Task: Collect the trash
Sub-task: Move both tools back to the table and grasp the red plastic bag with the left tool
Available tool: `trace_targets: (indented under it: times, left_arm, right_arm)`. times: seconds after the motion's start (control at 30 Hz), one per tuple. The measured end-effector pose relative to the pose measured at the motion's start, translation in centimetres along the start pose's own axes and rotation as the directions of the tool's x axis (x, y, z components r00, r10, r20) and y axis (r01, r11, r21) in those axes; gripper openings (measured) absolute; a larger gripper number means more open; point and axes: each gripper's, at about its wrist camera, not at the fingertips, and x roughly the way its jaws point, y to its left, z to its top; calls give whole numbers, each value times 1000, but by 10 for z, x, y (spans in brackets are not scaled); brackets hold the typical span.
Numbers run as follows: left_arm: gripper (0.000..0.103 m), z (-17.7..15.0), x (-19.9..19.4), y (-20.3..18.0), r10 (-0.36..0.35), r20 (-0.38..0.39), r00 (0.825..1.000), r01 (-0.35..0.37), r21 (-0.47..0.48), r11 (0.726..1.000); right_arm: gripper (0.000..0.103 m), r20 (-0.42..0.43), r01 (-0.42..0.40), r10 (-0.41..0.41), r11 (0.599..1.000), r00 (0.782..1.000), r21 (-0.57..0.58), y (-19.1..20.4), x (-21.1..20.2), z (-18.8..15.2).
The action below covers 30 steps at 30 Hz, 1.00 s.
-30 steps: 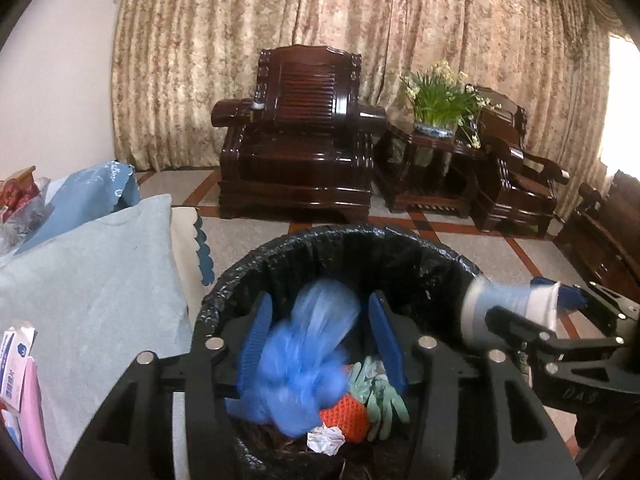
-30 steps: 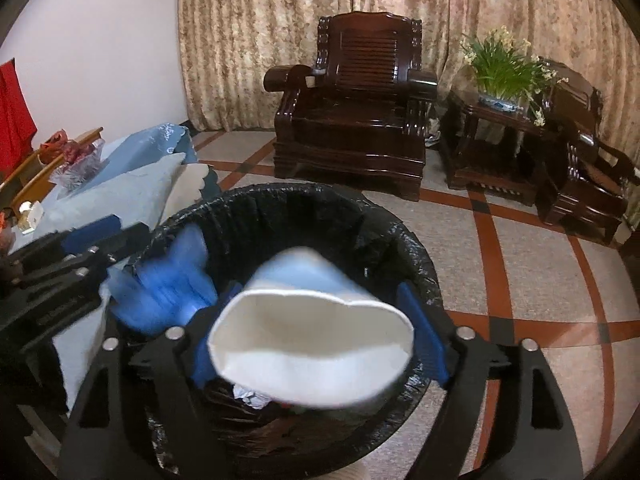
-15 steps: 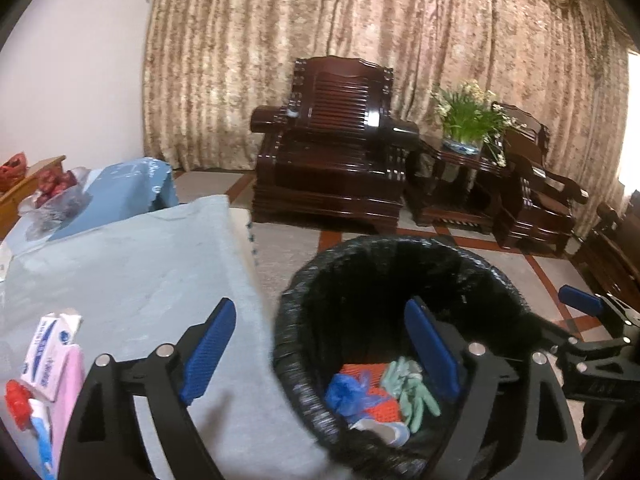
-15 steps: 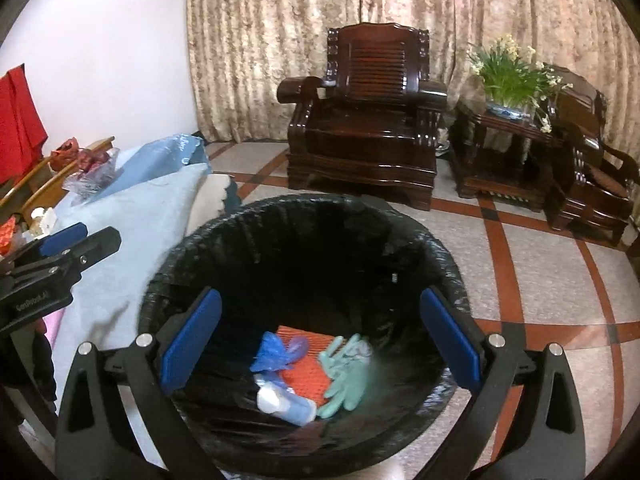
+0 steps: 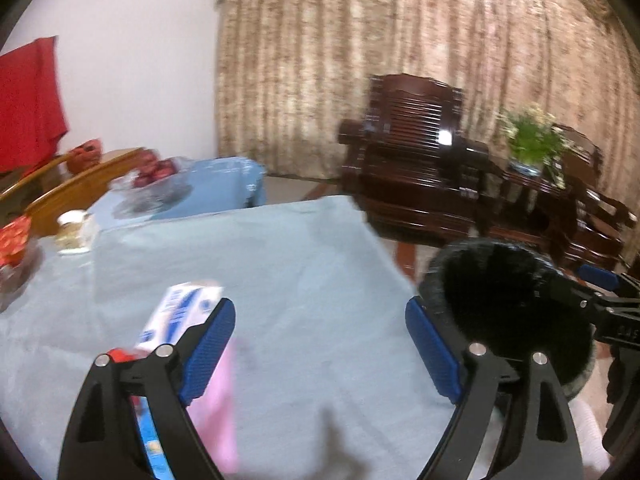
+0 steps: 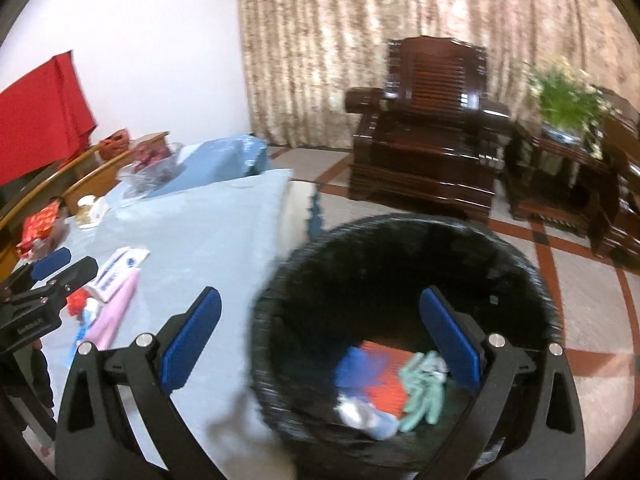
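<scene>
Left tongs [image 5: 316,350] gape wide and hold nothing, hovering over the blue-clothed counter [image 5: 280,280]. Taking the white-and-blue packet [image 5: 180,314] as the landmark: it lies just ahead of the left finger, its long axis running away from the camera and leaning right. A pink wrapper [image 5: 218,412] lies nearer than the packet and partly beneath that finger, with red scraps [image 6: 76,302] to the packet's left. Well to the packet's right, off the counter edge, stands the black-lined bin [image 6: 400,280], already holding several pieces. Right tongs [image 6: 320,342], equally wide and empty, hang over the bin's rim. So the left tongs look nearer to the remaining litter.
</scene>
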Motion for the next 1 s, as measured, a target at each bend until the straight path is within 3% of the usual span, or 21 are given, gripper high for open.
trace_targets:
  times: [0.23,0.53,0.73,1.0]
  left_arm:
    - [85,-18,-14,69,122,-14,992,-123,-74,990]
    - [85,-49,-19,135,235,-75,969,-242,-102,965]
    - [85,-69,0,166,245,-150,958,-264,-131,955]
    - [84,-79,26,185,212,-199,957,-248,-183,951]
  right_arm:
    - [97,-3,-95,95,992,995,-82,68,15,5]
    - [97,-50,-173,167,973,985,-152,135,44,-6]
    - [97,-96,-199,185,966,978,-168,162,66,-20]
    - [97,-145,-200,174,961,974,-191,179,88,-28]
